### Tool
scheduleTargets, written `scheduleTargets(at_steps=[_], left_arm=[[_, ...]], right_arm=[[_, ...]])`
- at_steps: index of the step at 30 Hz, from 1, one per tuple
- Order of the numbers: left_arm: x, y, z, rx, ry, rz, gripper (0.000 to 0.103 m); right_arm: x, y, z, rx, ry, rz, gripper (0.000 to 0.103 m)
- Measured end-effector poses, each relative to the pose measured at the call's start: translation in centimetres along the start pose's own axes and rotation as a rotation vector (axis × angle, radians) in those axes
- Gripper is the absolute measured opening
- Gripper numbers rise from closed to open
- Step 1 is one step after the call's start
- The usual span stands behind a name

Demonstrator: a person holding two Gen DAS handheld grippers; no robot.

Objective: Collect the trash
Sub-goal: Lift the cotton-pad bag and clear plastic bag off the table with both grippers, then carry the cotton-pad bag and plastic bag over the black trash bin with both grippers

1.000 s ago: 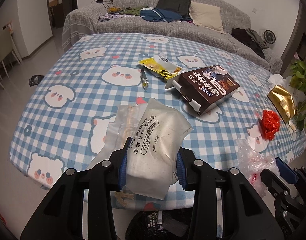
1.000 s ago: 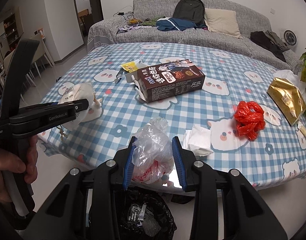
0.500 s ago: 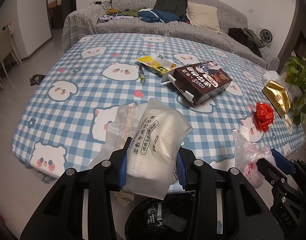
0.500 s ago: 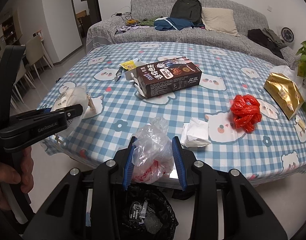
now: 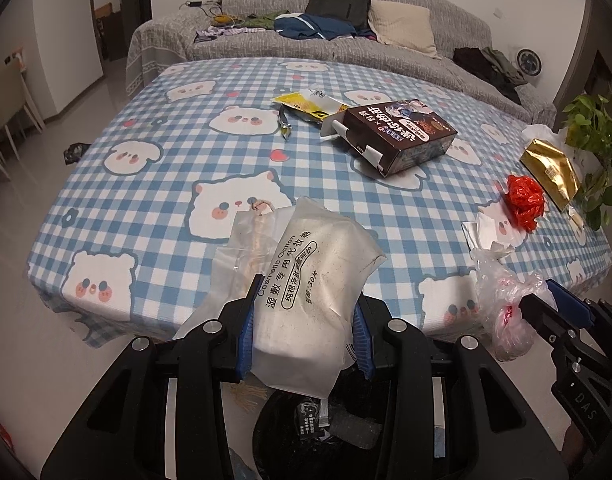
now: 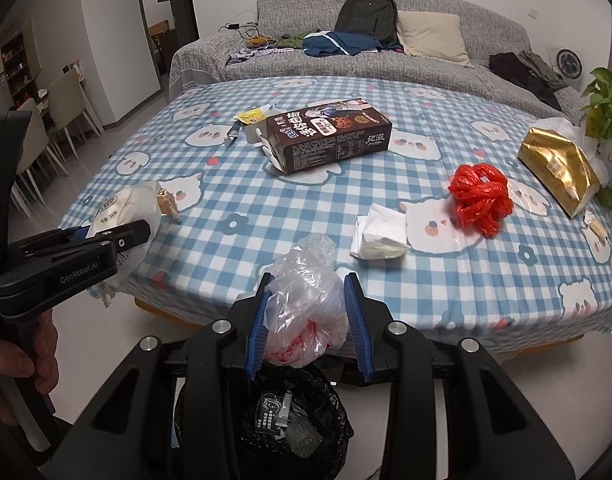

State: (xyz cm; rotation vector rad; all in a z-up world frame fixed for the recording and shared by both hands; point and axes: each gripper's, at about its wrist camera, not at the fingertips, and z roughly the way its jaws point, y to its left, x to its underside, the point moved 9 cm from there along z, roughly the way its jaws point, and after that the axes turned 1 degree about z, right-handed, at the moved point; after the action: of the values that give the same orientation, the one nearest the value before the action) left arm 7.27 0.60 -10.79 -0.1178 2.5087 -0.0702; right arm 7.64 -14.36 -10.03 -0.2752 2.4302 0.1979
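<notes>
left claw clenched on cotton-pad pouch, right claw clenched on clear plastic bag. bin below both claws, partly hidden. risk: light film clings to pads on release, drifts past rim onto floor.

Black hand-held gripper, blue pads, silver screws, bare-skinned hand

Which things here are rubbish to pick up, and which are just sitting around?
Rubbish for the bin:
cotton pad bag in left gripper
clear plastic bag in right gripper
brown box
red bag
white tissue
yellow wrapper
gold packet
bin

Just lying about:
backpack
pillow
plant
</notes>
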Motion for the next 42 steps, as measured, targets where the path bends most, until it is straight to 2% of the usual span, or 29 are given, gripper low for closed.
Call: scheduleTargets(at_steps=[24,35,42], left_arm=[[7.1,-1.4,-2.5,0.012,0.013,0.002,0.038],[11.2,-1.0,-2.1,0.021,0.043,-0.012,0.038],[13.6,-1.1,-1.6,0.022,0.052,-0.002,0.038]], right_arm=[[4.6,0.2,-2.3,-0.005,0.001,0.008,0.035],[7.7,0.8,-1.1,-0.012,0.037,0.014,0.035],[10.6,1.5,-0.3,-0.016,0.067,-0.026,0.035]])
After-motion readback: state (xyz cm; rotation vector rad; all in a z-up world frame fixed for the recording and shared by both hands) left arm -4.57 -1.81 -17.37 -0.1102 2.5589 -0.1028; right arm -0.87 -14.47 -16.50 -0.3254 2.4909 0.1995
